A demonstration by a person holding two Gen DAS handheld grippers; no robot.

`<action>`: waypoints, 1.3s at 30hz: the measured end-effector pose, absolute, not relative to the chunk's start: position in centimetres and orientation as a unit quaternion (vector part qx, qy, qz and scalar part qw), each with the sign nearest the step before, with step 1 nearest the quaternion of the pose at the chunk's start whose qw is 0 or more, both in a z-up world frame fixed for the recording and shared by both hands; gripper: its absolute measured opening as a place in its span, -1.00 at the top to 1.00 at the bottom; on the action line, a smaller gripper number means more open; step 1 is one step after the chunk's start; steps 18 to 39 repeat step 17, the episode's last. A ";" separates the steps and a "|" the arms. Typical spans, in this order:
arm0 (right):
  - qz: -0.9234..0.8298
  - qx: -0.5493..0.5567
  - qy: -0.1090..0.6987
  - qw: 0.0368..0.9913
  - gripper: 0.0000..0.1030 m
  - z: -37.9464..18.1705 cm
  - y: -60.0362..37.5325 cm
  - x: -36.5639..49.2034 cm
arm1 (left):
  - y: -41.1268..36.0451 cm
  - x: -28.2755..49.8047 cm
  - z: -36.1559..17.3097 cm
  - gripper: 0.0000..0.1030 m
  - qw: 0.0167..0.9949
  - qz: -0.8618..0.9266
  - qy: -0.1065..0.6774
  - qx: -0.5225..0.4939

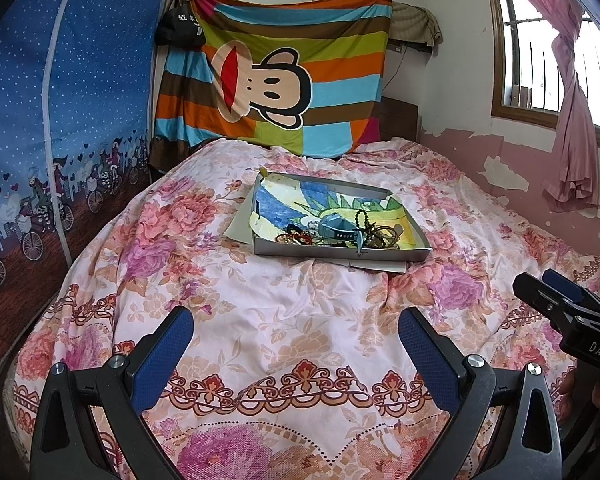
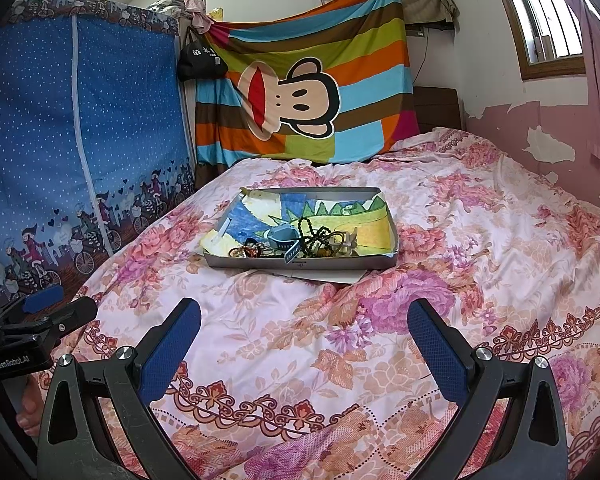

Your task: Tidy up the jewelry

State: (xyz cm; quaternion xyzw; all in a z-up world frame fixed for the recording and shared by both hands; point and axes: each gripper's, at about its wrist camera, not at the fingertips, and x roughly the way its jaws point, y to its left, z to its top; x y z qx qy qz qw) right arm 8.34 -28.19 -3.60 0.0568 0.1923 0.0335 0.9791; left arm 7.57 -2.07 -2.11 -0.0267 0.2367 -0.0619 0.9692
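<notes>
Two claws, left claw (image 1: 296,344) and right claw (image 2: 304,336), both spread apart, empty, over near bed edge. Jewelry pile (image 2: 296,242) in shallow tray (image 2: 300,262) mid-bed; bare floral bedspread (image 2: 284,308) between.

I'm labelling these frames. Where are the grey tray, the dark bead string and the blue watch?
grey tray (image 2: 300,259): right wrist view, on its near wall.
dark bead string (image 2: 305,227): right wrist view, on the raised loop of beads.
blue watch (image 1: 336,229): left wrist view, on its band.
</notes>
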 end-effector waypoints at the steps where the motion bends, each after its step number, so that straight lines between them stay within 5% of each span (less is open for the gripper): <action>1: 0.034 0.057 0.192 0.979 -0.97 -3.6 -28.2 8.3 | -2.1 7.5 -2.2 -1.00 0.969 -0.061 0.237 -0.026; 39: 0.038 0.049 0.208 0.976 -0.97 -4.1 -28.0 9.0 | -2.3 7.4 -2.2 -1.00 0.968 -0.051 0.244 -0.023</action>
